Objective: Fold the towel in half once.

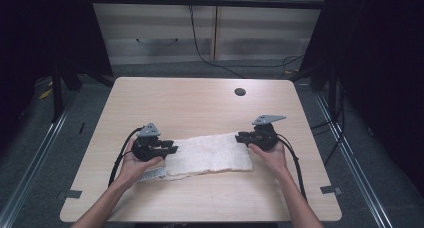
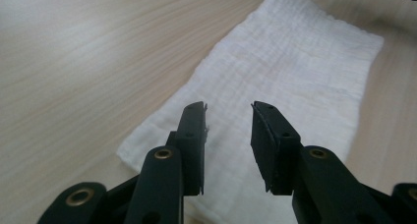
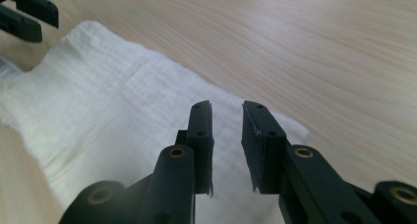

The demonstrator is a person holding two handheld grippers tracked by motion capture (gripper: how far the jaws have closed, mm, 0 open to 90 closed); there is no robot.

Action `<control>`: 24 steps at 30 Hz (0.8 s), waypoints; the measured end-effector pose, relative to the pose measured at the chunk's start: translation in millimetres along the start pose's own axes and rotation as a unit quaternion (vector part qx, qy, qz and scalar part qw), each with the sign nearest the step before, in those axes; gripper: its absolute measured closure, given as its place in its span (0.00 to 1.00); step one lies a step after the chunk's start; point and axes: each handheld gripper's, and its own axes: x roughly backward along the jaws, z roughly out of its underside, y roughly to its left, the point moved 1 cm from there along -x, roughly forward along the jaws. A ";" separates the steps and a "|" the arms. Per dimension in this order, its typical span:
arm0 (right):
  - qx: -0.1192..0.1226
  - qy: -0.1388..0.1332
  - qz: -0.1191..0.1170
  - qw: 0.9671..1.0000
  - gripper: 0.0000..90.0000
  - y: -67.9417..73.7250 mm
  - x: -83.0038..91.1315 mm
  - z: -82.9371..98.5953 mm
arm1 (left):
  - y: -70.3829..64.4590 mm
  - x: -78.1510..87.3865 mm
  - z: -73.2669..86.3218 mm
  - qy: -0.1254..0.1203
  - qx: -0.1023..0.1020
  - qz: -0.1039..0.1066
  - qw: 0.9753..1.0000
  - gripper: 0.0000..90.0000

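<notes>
Wooden table [image 1: 200, 103], white cloth [image 1: 210, 155] lying lengthwise left-right, flat

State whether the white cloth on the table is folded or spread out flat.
Folded. The cloth lies as a narrow, thick strip with doubled edges, and a label end sticks out beneath its left corner.

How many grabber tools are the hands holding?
2. The left gripper is at the left end of the white cloth; the right gripper is at its right end. Both are open.
</notes>
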 end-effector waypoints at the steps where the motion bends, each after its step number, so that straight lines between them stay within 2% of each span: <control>1: -0.006 0.002 -0.002 1.000 0.82 -1.5 -6.8 -1.8 | 2.5 -4.2 2.2 0.008 0.004 -0.005 1.000 0.74; 2: -0.006 0.002 -0.002 1.000 0.82 -1.5 -6.8 -1.8 | 2.5 -4.2 2.2 0.008 0.004 -0.005 1.000 0.74; 5: -0.011 0.027 0.005 1.000 0.81 -6.8 -27.8 -1.7 | 10.8 -12.5 10.4 0.017 0.018 -0.005 1.000 0.73; 7: -0.012 0.035 0.007 0.999 0.80 -9.8 -33.0 2.4 | 13.2 -15.3 17.3 0.028 0.020 -0.009 0.999 0.73; 12: -0.013 0.049 0.015 0.999 0.80 -13.7 -34.2 11.3 | 15.0 -13.9 20.1 0.024 0.021 -0.008 0.999 0.74; 16: -0.015 0.050 0.012 0.999 0.80 -13.8 -30.5 14.0 | 14.6 -14.0 21.0 0.025 0.019 -0.009 0.999 0.73; 18: -0.014 0.055 0.010 0.998 0.80 -12.4 -27.9 15.1 | 14.0 -14.5 21.1 0.024 0.019 -0.011 0.999 0.73; 19: -0.001 0.061 0.018 0.998 0.80 -11.0 -23.8 17.3 | 12.6 -15.0 21.2 0.024 0.012 -0.012 1.000 0.72; 24: -0.008 0.061 0.011 0.998 0.80 -9.4 -13.7 24.9 | 12.4 -14.9 23.4 0.016 0.011 -0.009 1.000 0.72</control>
